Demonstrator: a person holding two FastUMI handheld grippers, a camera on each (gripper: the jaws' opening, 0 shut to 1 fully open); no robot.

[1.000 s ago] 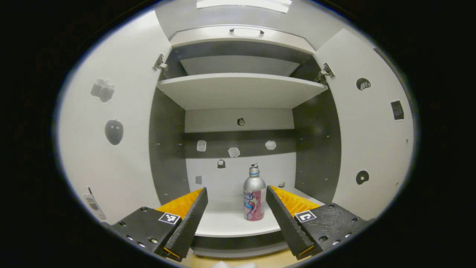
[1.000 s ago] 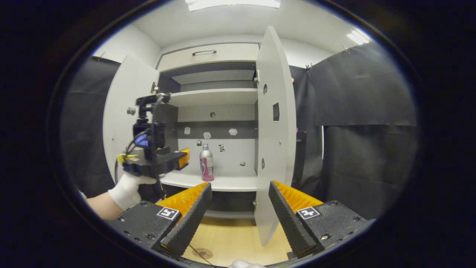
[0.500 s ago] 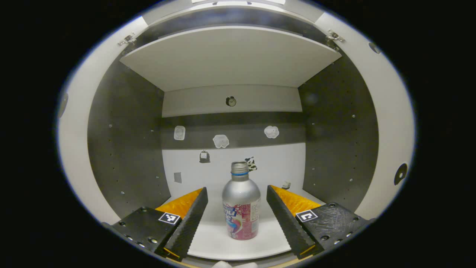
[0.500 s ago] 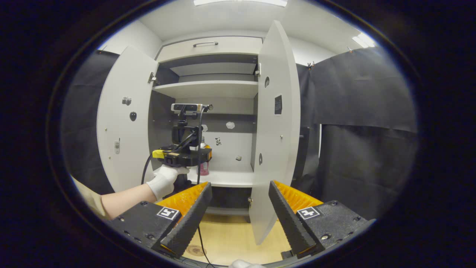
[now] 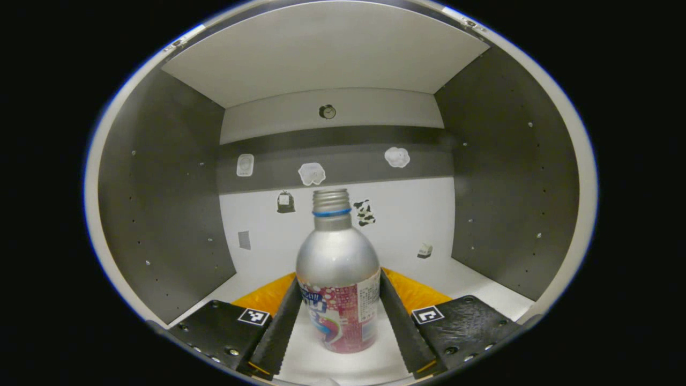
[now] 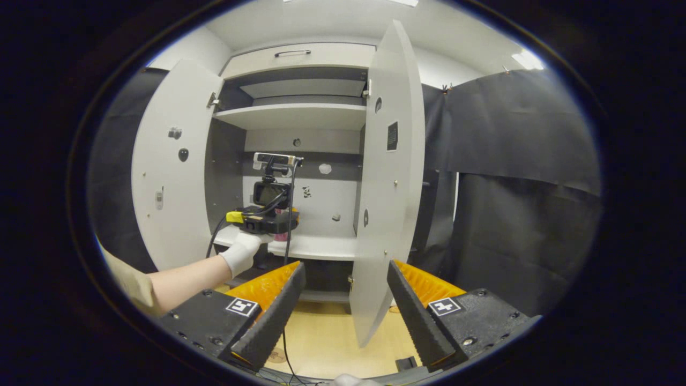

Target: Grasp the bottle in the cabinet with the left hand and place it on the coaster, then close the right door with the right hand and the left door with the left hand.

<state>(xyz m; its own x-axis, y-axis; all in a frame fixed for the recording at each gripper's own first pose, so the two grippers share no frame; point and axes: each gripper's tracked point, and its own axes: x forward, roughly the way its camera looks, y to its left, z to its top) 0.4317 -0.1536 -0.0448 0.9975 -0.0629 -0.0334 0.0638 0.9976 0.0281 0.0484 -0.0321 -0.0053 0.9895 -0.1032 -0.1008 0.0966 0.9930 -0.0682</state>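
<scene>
Left gripper (image 5: 337, 316) reaches into the cabinet's lower compartment, jaws spread to the width of the bottle (image 5: 337, 279) and flanking its labelled lower body. The fingers (image 5: 281, 321) sit right against the label on both sides, but whether they actually press on it cannot be told from the left gripper view. Bottle stands upright on the white shelf floor (image 5: 471, 284), silver shoulder and uncapped threaded neck rising clear above the fingers. Small stickers (image 5: 311, 173) dot the back wall behind it. In the right gripper view, a gloved hand (image 6: 241, 252) holds the left gripper (image 6: 265, 220) inside the cabinet (image 6: 300, 115), level with the lower shelf. Both doors stand open: left door (image 6: 171, 166) swung wide, right door (image 6: 386, 177) edge-on, just ahead of the right gripper (image 6: 343, 305). Right gripper jaws wide apart, holding nothing, hovering over the wooden floor (image 6: 327, 343).
</scene>
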